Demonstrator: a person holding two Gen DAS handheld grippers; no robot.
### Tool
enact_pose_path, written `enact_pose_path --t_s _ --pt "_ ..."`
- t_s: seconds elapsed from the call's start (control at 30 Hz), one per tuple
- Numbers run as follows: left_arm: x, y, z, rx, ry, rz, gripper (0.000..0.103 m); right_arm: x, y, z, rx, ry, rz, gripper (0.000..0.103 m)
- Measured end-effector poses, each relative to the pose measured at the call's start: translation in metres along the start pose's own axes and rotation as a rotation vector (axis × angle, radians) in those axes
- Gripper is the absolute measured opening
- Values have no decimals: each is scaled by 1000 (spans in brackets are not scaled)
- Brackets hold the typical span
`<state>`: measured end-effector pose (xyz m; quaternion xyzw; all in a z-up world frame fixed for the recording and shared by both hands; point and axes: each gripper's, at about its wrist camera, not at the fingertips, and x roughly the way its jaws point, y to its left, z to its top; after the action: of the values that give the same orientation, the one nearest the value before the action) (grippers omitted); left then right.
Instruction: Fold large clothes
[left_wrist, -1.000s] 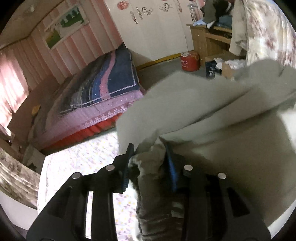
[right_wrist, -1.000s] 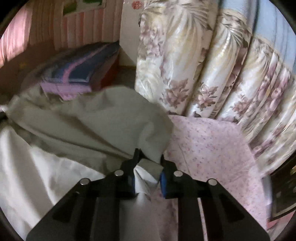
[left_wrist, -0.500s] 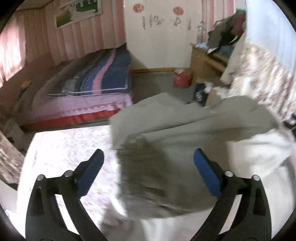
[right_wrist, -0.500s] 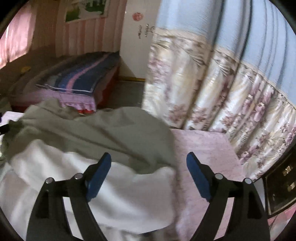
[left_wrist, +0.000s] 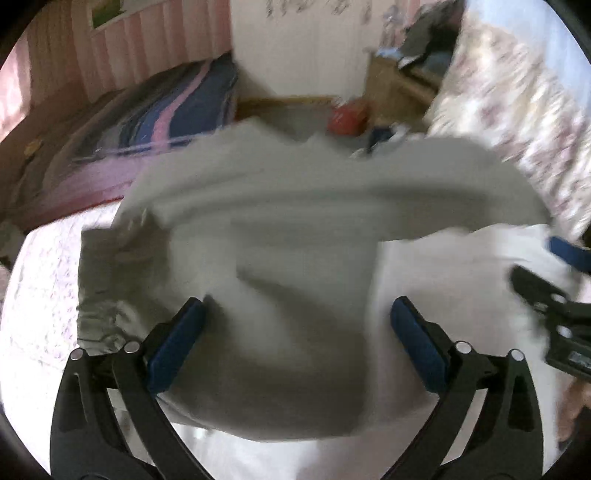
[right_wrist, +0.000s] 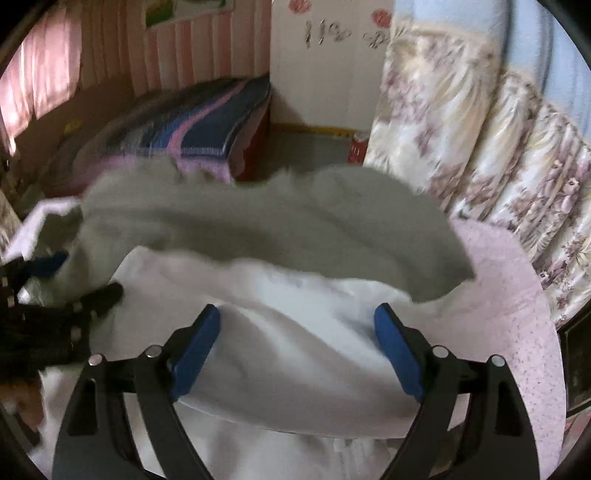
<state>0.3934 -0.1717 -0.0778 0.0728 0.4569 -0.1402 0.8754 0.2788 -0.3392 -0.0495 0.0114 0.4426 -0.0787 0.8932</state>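
A large garment, grey-green outside (left_wrist: 295, 229) with a white lining (right_wrist: 295, 332), lies folded over on the pink floral bed cover (left_wrist: 40, 280). My left gripper (left_wrist: 295, 321) is open and empty above the grey part. My right gripper (right_wrist: 297, 326) is open and empty above the white lining (left_wrist: 461, 280). Each gripper shows in the other's view: the right one at the right edge (left_wrist: 554, 295), the left one at the left edge (right_wrist: 48, 306). The grey layer (right_wrist: 266, 221) lies behind the white part. Both views are motion-blurred.
A second bed with a striped blue and pink blanket (left_wrist: 166, 110) stands behind. Floral curtains (right_wrist: 480, 147) hang on the right. A red container (left_wrist: 349, 114) and a wooden desk (left_wrist: 395, 85) stand on the floor beyond.
One second ago both grippers were shut on the garment's edge. They opened and let it drop, then pulled back and up. The garment has settled on the bed.
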Motion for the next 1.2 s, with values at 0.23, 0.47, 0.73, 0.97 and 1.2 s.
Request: enact_pose_path --t_s 0.23,0.47,0.73,0.97,1.2 --pt "-6 46 -20 74 -1 44 69 -10 -32 -24 -32 -13 -40 88" --pt "-48 49 -3 91 -145 -12 100 -37 -47 13 54 -114 44 95" --pt "18 46 39 89 -5 97 100 62 -47 57 87 148 11 96" --pt "-4 58 31 91 -67 1 100 1 -68 36 108 -57 129 96" --pt "-112 128 -87 71 -138 34 100 -103 -130 -96 126 -68 112 97"
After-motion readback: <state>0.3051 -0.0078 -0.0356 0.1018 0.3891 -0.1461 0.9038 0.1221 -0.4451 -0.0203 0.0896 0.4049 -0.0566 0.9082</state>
